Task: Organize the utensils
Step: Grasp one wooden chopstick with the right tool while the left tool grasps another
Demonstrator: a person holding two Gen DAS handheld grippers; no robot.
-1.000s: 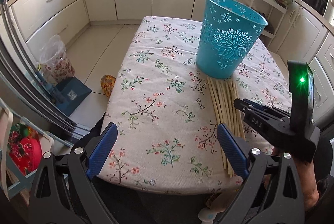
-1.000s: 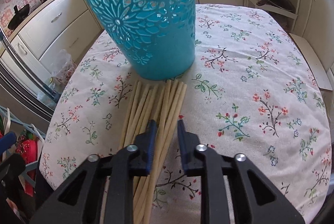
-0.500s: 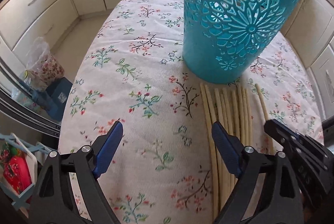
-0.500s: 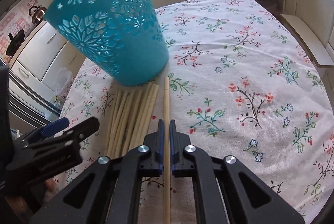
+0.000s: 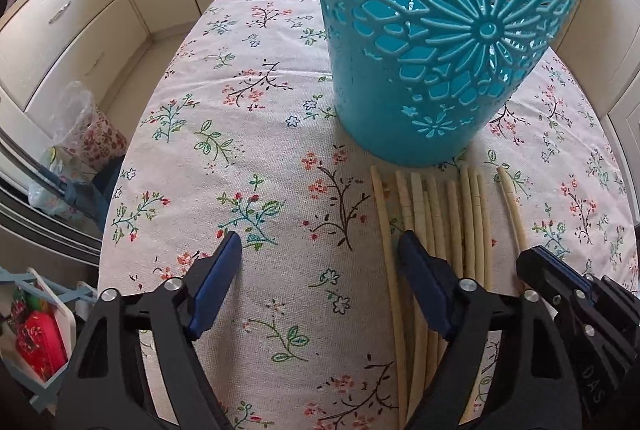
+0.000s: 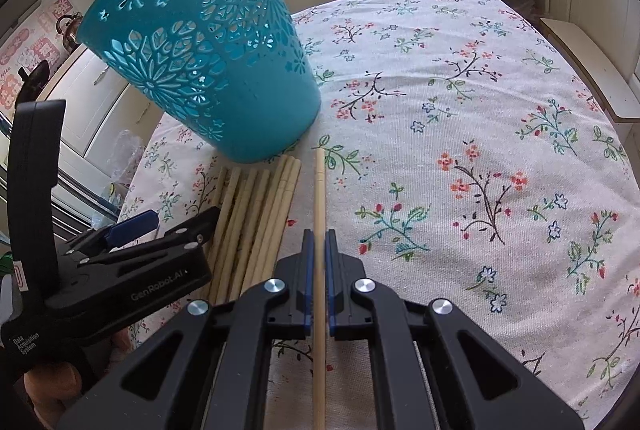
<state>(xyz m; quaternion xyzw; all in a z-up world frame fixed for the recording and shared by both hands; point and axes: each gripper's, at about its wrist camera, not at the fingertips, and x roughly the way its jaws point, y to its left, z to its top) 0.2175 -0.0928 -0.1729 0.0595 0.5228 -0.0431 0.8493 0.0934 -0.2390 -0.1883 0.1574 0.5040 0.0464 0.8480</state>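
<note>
In the left wrist view, the left tongs [image 5: 318,270] point steeply down over the floral surface [image 5: 248,117], jaws just narrowing yet wide apart and gripping nothing, their right pad over the chopstick bundle [image 5: 440,209] (near the teal basket [image 5: 440,29]). In the right wrist view, the right tongs [image 6: 319,262] are clamped on a single chopstick [image 6: 319,189] right of the bundle, angled down.

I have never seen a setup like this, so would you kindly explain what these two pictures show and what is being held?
There is no robot here: a person holds a two-finger clamp tool in each hand, and each tool carries a wide-angle camera looking along its fingers. One picture is from the left tool, the other from the right. The table wears a floral tablecloth. On it stands a turquoise cut-out plastic basket, with a row of pale chopsticks lying in front of it. The right gripper is shut on a single chopstick, set slightly apart from the row. The left gripper is open with nothing between its fingers; its jaws have just been closing.
</note>
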